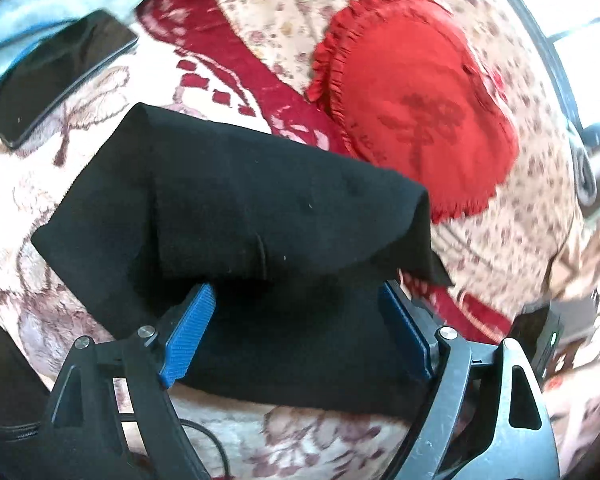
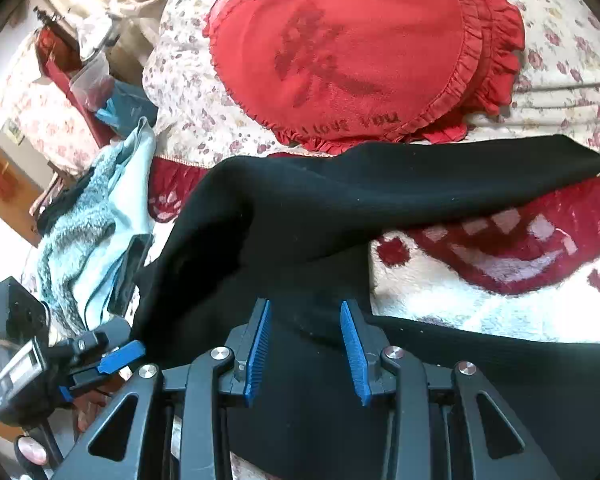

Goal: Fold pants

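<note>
The black pants (image 1: 260,208) lie folded on a floral blanket (image 1: 28,216), with an upper layer draped over the lower one. My left gripper (image 1: 296,296) is open, its blue pads (image 1: 188,332) wide apart over the near edge of the pants. In the right wrist view the pants (image 2: 380,192) stretch from the gripper out to the right, one layer raised. My right gripper (image 2: 306,312) is open, its blue pads (image 2: 354,344) standing on either side of the black cloth without pinching it. The left gripper also shows at the lower left of the right wrist view (image 2: 116,356).
A red heart-shaped cushion (image 1: 412,112) lies just beyond the pants; it also shows in the right wrist view (image 2: 356,48). A black phone (image 1: 56,76) lies at the far left. A light blue garment (image 2: 96,232) is bunched at the left.
</note>
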Motion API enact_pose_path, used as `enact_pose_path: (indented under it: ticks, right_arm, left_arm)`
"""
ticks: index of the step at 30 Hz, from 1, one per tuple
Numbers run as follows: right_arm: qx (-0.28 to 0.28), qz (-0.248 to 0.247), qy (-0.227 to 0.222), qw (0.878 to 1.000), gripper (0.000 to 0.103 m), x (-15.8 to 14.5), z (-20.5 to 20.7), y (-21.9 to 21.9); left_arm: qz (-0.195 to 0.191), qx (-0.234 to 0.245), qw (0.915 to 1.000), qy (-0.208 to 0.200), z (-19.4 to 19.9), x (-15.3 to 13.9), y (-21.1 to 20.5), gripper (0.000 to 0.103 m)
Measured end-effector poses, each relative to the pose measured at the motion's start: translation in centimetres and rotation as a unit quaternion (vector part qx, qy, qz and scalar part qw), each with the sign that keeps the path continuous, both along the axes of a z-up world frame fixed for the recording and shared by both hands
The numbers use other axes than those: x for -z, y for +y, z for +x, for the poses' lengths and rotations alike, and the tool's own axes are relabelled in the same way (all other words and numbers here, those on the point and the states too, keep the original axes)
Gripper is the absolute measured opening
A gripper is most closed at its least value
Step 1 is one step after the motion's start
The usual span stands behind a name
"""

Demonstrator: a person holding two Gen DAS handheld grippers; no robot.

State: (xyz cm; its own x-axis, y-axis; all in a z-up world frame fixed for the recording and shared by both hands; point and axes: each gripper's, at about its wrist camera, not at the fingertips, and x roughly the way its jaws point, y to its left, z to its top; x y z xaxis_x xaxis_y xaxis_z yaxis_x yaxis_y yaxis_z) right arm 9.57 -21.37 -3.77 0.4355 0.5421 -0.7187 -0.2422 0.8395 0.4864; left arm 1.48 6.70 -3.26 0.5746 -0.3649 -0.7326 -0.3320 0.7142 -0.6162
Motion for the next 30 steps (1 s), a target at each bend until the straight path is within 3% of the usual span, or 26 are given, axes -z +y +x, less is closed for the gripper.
enact_pose_path:
  ticks: [9,12,13,15,17,18,21,26,30]
  right_arm:
    - [0.002,-0.001,-0.001,1.0,0.034,-0.3,0.0,-0.7]
    - [0.006,-0.001,0.004,1.0,0.034,0.0,0.1,-0.9]
    - [0.008,0.001,0.006,1.0,0.034,0.1,0.1,-1.0]
    - [0.008,0.005,0.008,1.0,0.034,0.1,0.1,-1.1]
    - [0.008,0.008,0.005,1.0,0.034,-0.1,0.1,-1.1]
    - [0.009,0.009,0.003,1.0,0.034,-0.2,0.1,-1.0]
    - [0.008,0.012,-0.01,1.0,0.034,-1.0,0.0,-0.8]
    - [-0.006,0.007,-0.033,0.999,0.034,-2.6,-0.6,-0.5]
    - [-0.012,0.018,-0.033,0.999,0.034,-3.2,-1.1,-0.5]
  left_arm:
    - [-0.036,-0.057,0.9977,0.003,2.4,0.3,0.1,0.083]
    - [-0.065,-0.074,0.9951,0.003,3.3,0.8,0.8,0.082]
    - [-0.07,-0.074,0.9949,0.003,3.6,0.8,1.0,0.078]
    - [-0.058,-0.064,0.9962,0.002,4.1,0.7,1.1,0.045]
    - [-0.028,-0.045,0.9985,-0.011,4.3,0.3,0.9,0.023]
    - [-0.017,-0.037,0.999,-0.019,4.3,0.0,0.9,0.017]
    - [-0.003,-0.017,0.9991,-0.039,3.8,-1.0,1.3,0.009]
    - [0.025,0.0,0.9972,-0.071,1.6,-3.1,3.8,0.007]
    - [0.053,0.021,0.9967,-0.058,-0.2,-2.4,5.1,0.007]
